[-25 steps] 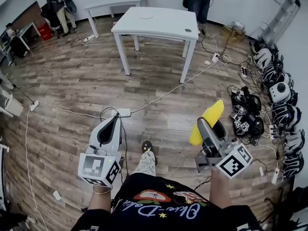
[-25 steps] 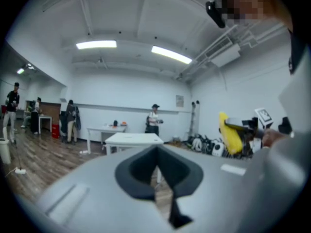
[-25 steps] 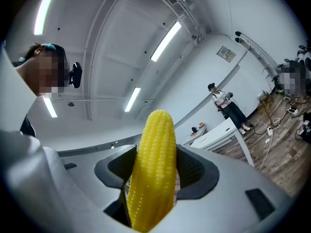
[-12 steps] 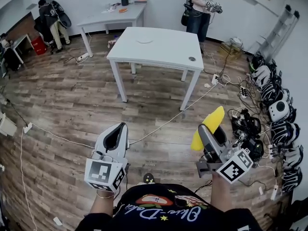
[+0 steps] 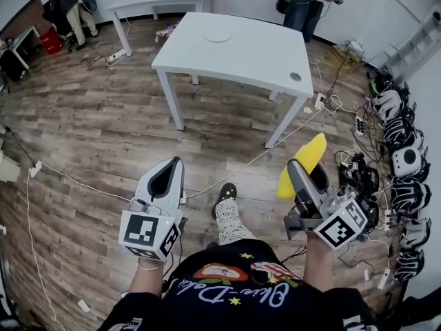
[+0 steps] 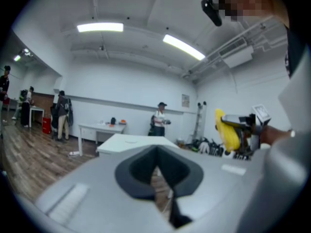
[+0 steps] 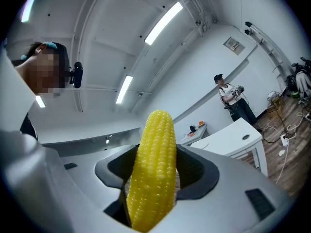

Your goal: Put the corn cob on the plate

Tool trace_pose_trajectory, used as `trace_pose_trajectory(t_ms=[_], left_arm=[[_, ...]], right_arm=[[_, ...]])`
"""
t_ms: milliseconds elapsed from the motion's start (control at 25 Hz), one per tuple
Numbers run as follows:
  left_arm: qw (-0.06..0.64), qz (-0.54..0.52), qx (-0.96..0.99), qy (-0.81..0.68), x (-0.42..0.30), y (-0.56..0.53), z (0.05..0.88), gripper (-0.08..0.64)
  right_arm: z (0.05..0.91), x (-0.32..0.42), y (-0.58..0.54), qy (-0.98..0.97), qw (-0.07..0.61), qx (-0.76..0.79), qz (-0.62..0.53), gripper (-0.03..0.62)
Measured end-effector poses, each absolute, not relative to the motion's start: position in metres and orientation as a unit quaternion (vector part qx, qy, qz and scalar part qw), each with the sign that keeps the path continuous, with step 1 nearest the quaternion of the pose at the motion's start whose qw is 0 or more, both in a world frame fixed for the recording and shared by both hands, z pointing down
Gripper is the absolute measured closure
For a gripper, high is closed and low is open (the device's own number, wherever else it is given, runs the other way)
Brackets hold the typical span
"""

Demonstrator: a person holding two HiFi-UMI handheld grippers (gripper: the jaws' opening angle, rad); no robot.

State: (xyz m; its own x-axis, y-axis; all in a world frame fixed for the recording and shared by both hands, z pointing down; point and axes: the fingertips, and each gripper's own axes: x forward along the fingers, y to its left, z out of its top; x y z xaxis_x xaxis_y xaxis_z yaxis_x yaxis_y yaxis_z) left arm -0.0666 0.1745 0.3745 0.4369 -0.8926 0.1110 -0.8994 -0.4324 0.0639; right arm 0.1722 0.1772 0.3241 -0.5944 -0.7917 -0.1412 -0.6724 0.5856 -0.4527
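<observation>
One cob (image 7: 153,169), clamped by its lower part in my right claw (image 5: 308,173), well short of the table (image 5: 262,57); plate (image 5: 218,37) on its far side. Left claw (image 5: 167,178) closed, empty. Risk: the overhanging cob could lever loose before reaching the table.

The left tongs (image 5: 175,163) have a pale grey shell with a black V-shaped lining at the mouth. The right tongs (image 5: 300,171) look darker grey. Behind each sits a white cube (image 5: 145,234) with black square markers, and behind the left one a thin bracelet (image 5: 146,275). Between the tongs are a black shirt (image 5: 234,292) with coloured lettering and stars, patterned trousers (image 5: 224,221) and a black shoe (image 5: 227,192).
</observation>
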Motion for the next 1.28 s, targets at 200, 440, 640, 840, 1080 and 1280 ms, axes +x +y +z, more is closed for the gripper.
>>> trace_pose_trajectory(t_ms=[200, 440, 640, 840, 1080, 1280], left_arm=[[0.046, 0.036, 0.832, -0.551, -0.083, 0.071, 0.371, 0.561], [0.022, 0.038, 0.823, -0.566, -0.086, -0.063, 0.345, 0.561], [0.011, 0.041, 0.824, -0.565, -0.085, -0.141, 0.341, 0.561], [0.035, 0.037, 0.826, -0.562, -0.112, -0.229, 0.357, 0.561], [0.015, 0.011, 0.855, -0.519, -0.128, -0.366, 0.35, 0.561], [0.02, 0.005, 0.872, -0.49, -0.152, -0.467, 0.344, 0.561]], right_arm=[[0.325, 0.162, 0.057, 0.882, 0.178, -0.399, -0.176, 0.33], [0.313, 0.15, -0.085, 0.894, 0.185, -0.371, -0.171, 0.33], [0.318, 0.138, -0.17, 0.898, 0.184, -0.355, -0.183, 0.33], [0.339, 0.113, -0.25, 0.894, 0.161, -0.364, -0.205, 0.33], [0.347, 0.074, -0.383, 0.893, 0.123, -0.393, -0.179, 0.33], [0.361, 0.039, -0.49, 0.887, 0.077, -0.421, -0.174, 0.33]])
